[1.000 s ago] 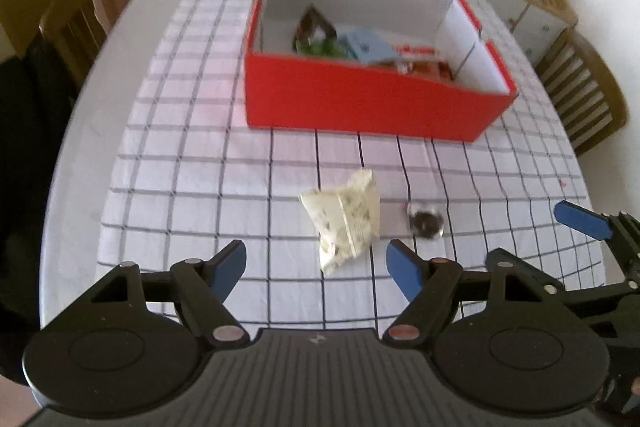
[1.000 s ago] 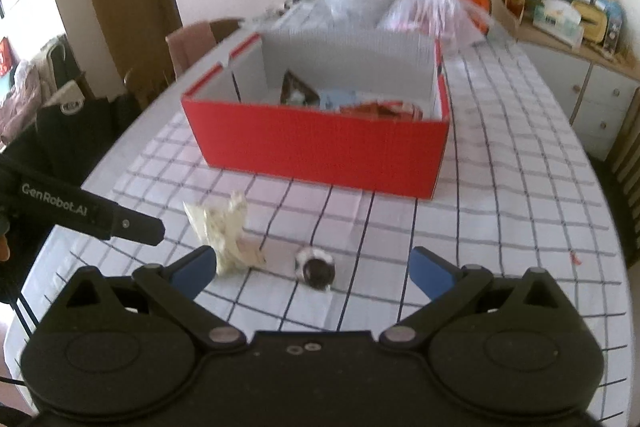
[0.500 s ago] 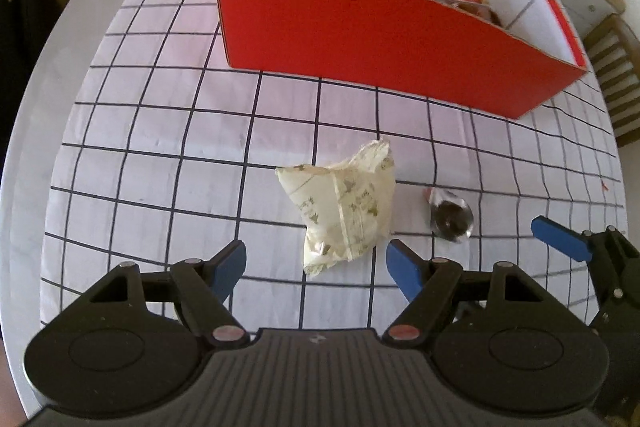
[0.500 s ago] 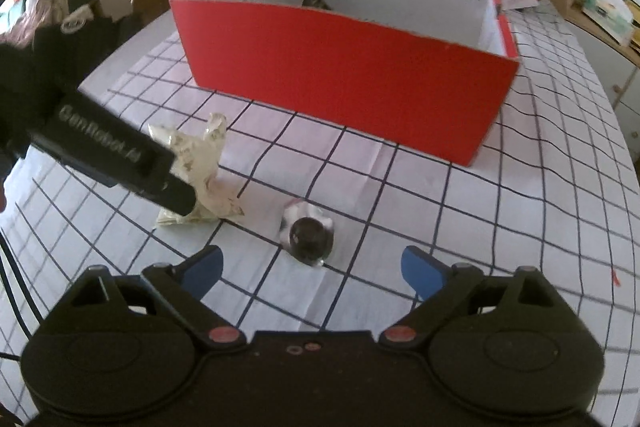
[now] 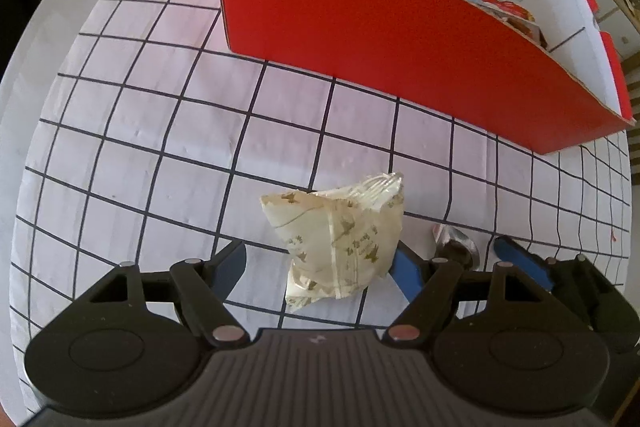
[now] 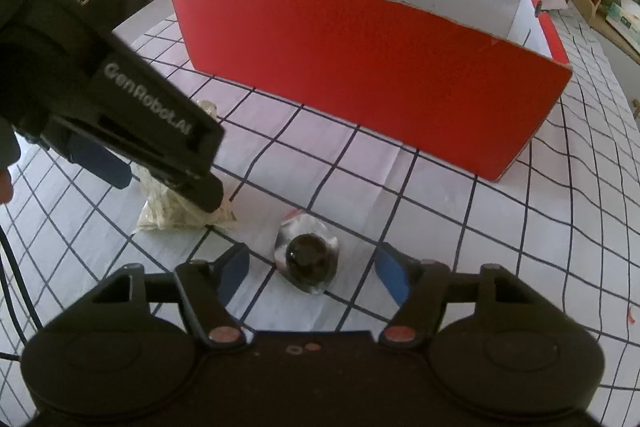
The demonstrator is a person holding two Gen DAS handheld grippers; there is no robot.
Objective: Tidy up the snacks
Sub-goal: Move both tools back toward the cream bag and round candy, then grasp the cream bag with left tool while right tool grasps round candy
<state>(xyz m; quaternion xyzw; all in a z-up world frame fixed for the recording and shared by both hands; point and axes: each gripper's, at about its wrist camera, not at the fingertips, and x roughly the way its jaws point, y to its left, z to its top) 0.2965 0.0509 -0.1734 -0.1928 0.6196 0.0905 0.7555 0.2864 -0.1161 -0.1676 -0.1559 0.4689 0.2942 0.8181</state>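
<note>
The cream snack packet (image 5: 340, 243) lies on the desk (image 5: 160, 131) between the left gripper (image 5: 320, 263)'s open fingers, its right edge seeming to brush the right finger (image 5: 406, 273). The dark foil-wrapped candy (image 6: 308, 259) sits between the right gripper (image 6: 314, 273)'s closing fingers, untouched. Both grippers have dropped closer than a second ago. The red box (image 6: 360, 67) beyond now hides most of its contents (only wrapper tops show).

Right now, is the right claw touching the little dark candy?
Apart. Right wrist view shows tablecloth on both sides between the closing right claw and the dark candy.
</note>
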